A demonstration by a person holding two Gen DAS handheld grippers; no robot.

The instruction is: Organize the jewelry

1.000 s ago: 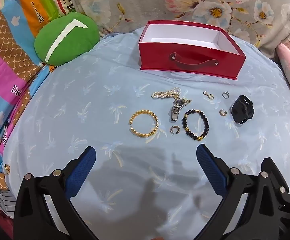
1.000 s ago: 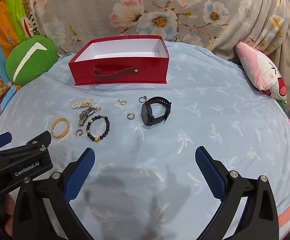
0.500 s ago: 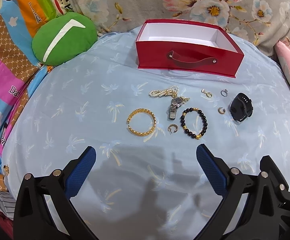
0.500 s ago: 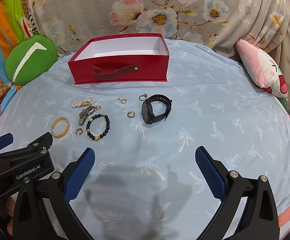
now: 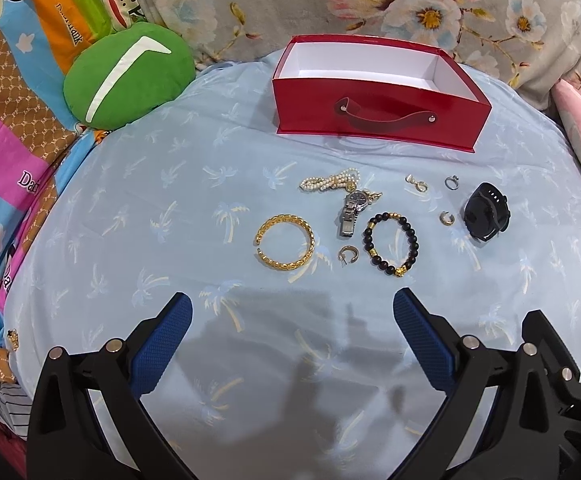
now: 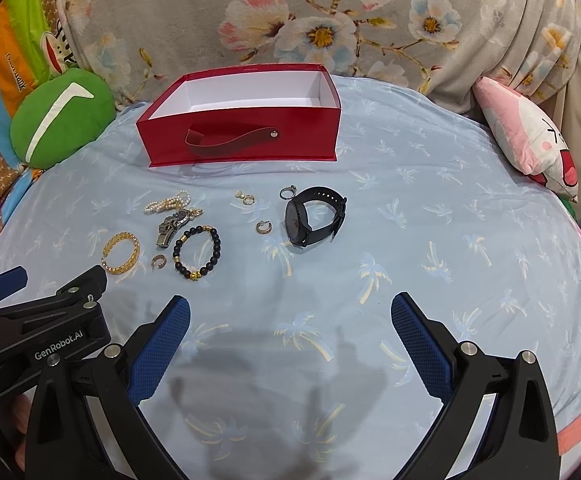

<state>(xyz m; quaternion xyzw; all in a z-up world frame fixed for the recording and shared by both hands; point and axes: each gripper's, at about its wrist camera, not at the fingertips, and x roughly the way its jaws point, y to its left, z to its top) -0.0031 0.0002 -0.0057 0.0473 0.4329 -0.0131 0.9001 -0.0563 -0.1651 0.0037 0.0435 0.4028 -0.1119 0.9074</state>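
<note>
Loosely, jewelry: gold bangle (image 5: 285, 247), beaded bracelet (image 5: 390, 243), pearl strand (image 5: 329, 179), black watch (image 6: 315, 216) lay on the bed (image 6: 410, 240), before the box.
Red box (image 5: 374, 118): empty, farther back.
Left gripper (image 5: 292, 320): fingers spread, holding nothing.
Right gripper (image 6: 290, 320): fingers spread, empty.

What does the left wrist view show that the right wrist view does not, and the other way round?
Only the left wrist view: the pink and brown patterned quilt at far left, and the left gripper from behind, jaws wide apart.

Only the right wrist view: the whole pink cushion, the left gripper's body with the "GenRobot.AI" label, and the right gripper, jaws wide apart.

Both: the open, empty red box, green cushion, gold bangle, black bead bracelet, black smartwatch, all on the blue sheet.
</note>
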